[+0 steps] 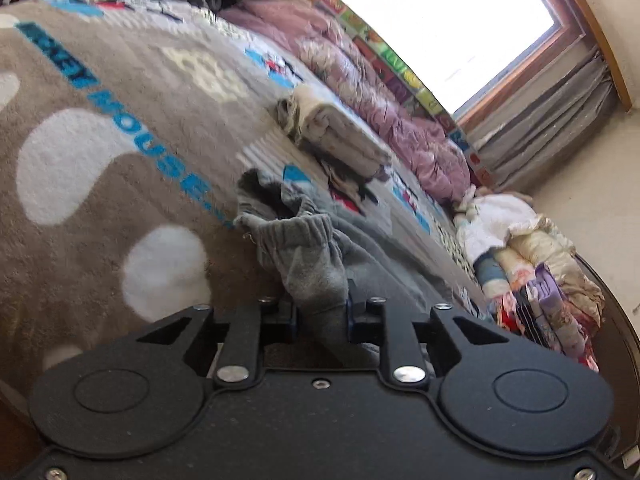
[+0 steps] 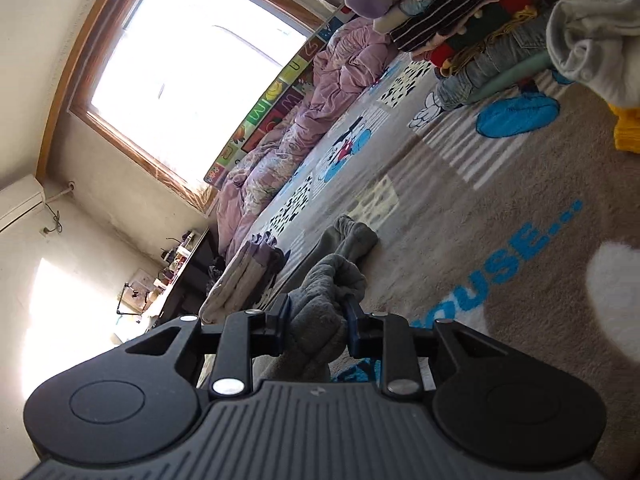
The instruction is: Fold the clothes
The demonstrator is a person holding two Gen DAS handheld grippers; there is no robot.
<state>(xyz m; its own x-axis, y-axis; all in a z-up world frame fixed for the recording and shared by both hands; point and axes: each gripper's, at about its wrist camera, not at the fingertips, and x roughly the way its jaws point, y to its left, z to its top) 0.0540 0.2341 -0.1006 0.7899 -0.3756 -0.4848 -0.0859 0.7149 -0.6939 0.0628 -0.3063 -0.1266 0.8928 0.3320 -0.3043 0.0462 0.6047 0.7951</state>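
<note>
A grey knit garment [image 1: 304, 248] with ribbed cuffs lies on the Mickey Mouse blanket [image 1: 100, 128]. My left gripper [image 1: 322, 312] is shut on a bunched part of it, with the cuffs hanging out past the fingers. In the right wrist view my right gripper [image 2: 318, 320] is shut on another bunched part of the same grey garment [image 2: 328, 280], whose far cuff rests on the blanket [image 2: 500, 200]. The fingertips of both grippers are hidden in the cloth.
A stack of folded clothes [image 1: 340, 132] sits mid-blanket, also visible in the right wrist view [image 2: 244, 276]. A crumpled pink duvet [image 1: 360, 80] runs under the window. A tall clothes pile [image 1: 540, 280] stands at the blanket's end. A light grey garment [image 2: 592, 36] hangs at top right.
</note>
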